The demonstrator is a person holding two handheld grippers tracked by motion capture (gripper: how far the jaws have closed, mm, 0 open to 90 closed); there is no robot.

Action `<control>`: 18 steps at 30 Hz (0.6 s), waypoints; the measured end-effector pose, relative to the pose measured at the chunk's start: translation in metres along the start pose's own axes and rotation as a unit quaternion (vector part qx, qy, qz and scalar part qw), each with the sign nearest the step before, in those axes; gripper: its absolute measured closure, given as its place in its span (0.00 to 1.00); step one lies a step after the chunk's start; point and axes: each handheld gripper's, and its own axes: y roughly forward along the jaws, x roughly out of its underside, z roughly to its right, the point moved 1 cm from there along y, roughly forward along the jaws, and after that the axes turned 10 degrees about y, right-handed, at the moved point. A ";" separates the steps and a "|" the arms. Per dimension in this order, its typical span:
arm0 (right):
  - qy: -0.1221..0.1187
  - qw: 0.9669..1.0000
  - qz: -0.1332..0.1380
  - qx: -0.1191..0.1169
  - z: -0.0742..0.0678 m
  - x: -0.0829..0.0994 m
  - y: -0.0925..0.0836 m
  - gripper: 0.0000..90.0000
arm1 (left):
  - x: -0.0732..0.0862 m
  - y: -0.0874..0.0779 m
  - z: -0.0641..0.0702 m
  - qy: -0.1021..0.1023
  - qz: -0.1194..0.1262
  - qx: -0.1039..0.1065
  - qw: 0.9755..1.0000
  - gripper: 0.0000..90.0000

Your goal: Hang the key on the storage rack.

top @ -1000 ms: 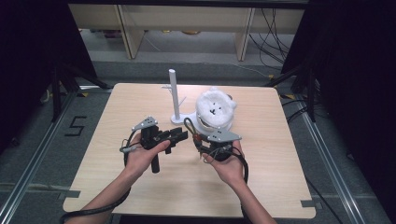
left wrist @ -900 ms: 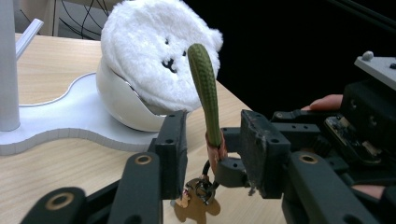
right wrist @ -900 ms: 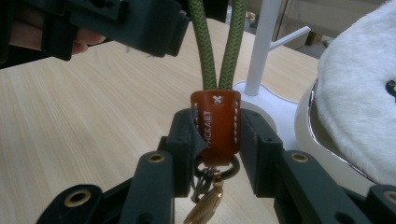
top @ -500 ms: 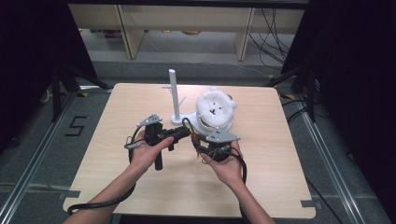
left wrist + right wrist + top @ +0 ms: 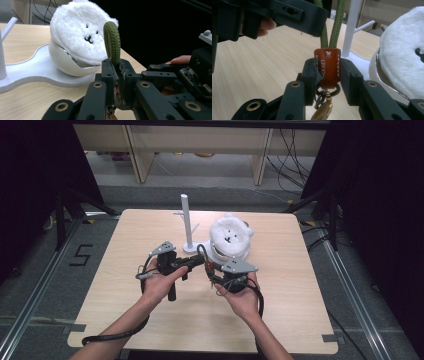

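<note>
We're clamping the right hand-held gripper [image 5: 328, 72] on the keychain's leather tab [image 5: 327, 68] while the left hand-held gripper [image 5: 115, 72], jaws just closing, is pinching its green cord loop [image 5: 112, 42], spreading it for the white peg stand [image 5: 187, 222].

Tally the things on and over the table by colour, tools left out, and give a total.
White: 2, stand and plush toy
Green: 1, cord loop
Brown: 1, leather tab
Brass: 1, ring and charm
Total: 5
</note>
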 end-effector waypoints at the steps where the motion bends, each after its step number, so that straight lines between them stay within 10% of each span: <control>1: 0.000 1.000 0.000 0.000 0.000 0.000 0.000 0.75 | 0.000 0.000 0.000 0.000 0.000 0.000 1.000 0.93; 18: 0.042 0.999 0.000 0.019 0.014 0.010 -0.020 0.58 | -0.013 -0.011 -0.011 0.079 -0.002 -0.068 0.994 0.94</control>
